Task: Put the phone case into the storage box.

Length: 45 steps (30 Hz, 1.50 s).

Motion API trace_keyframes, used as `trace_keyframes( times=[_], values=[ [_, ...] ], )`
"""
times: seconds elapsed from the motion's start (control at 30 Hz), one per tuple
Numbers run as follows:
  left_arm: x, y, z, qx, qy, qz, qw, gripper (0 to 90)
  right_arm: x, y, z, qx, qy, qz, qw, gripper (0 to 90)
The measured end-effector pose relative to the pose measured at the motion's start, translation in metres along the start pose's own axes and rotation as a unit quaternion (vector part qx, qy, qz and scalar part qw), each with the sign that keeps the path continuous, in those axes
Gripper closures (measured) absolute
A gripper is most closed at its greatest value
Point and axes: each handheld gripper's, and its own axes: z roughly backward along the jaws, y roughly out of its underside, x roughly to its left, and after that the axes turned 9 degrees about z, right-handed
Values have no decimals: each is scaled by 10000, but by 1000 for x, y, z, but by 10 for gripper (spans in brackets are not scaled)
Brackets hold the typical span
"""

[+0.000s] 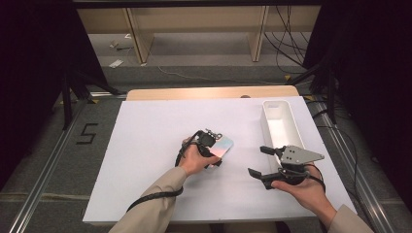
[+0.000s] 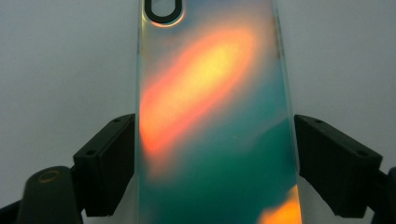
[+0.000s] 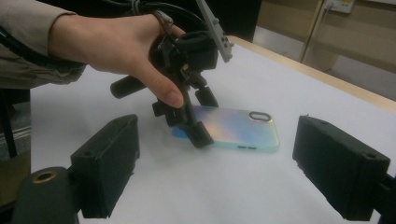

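the case (image 1: 222, 147), an iridescent phone case with teal, orange and pink sheen, lies flat on the white sheet (image 1: 145, 145) that covers the counter, a little toward 4 o'clock of the sheet's middle in the high view. its oval camera hole points toward 1 o'clock there.

the left gripper (image 1: 208, 145) comes down onto the case's near end, held by the left hand (image 1: 195, 160). in the left gripper view the case (image 2: 215, 116) runs up between the two black jaws, which sit right at its long edges; the jaw at 3 o'clock meets the edge, the one at 9 o'clock looks to meet it too, though whether they press i cannot tell. in the right gripper view the left gripper (image 3: 196, 126) stands steeply over the case (image 3: 233, 128), one jaw on the near long edge.

the right gripper (image 1: 260, 162) hovers at 3 o'clock of the case, well apart from it, in the right hand (image 1: 301, 187). its jaws are spread with nothing between them, pointing toward 9 o'clock at the case.

a white bin (image 1: 281, 125) stands at 1 o'clock of the right gripper, near the sheet's right edge, long axis running away from the person.
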Motion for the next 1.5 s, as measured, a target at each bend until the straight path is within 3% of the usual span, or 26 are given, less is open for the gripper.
trace_keyframes(
  times=[0.67, 0.93, 1.5],
  values=[
    [2, 6, 3, -185, 106, 32, 9998, 171, -1, 1, 0, 9, 27, -25, 10000, 156],
    [3, 11, 19, -582, 115, -135, 9981, 172, -1, 1, -1, 4, 26, -18, 10000, 156],
    [13, 29, 54, -1187, 195, -174, 9926, 171, -1, 1, -4, 49, 109, -57, 9999, 151]
  ],
)
